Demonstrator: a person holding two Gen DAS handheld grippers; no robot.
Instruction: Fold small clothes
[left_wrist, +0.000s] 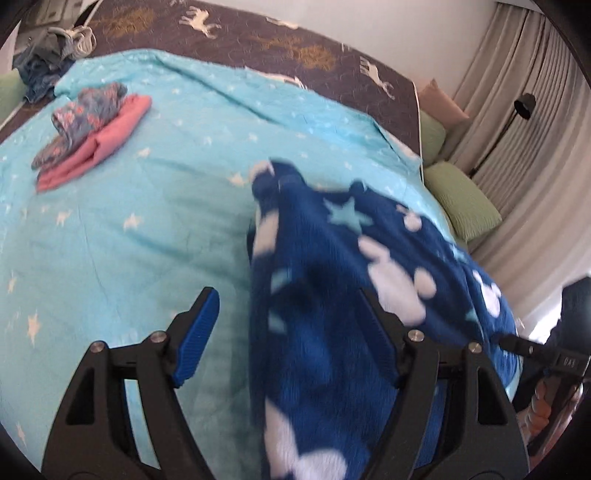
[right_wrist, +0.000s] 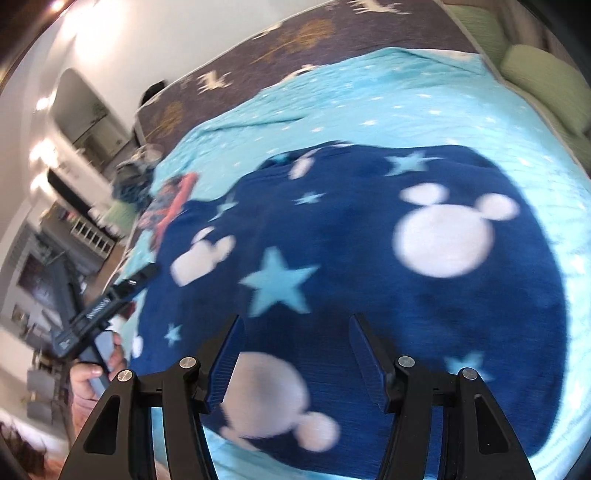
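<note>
Both claws gape apart, gripping nothing: my left claw (left_wrist: 288, 339) beside the bunched blue pajama (left_wrist: 332, 295), right claw (right_wrist: 297, 354) above it, seeking an edge.

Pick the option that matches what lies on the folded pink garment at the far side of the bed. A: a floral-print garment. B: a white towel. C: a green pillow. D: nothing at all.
A: in the left wrist view a floral-print garment lies on the folded pink garment, on the turquoise star bedspread.
</note>
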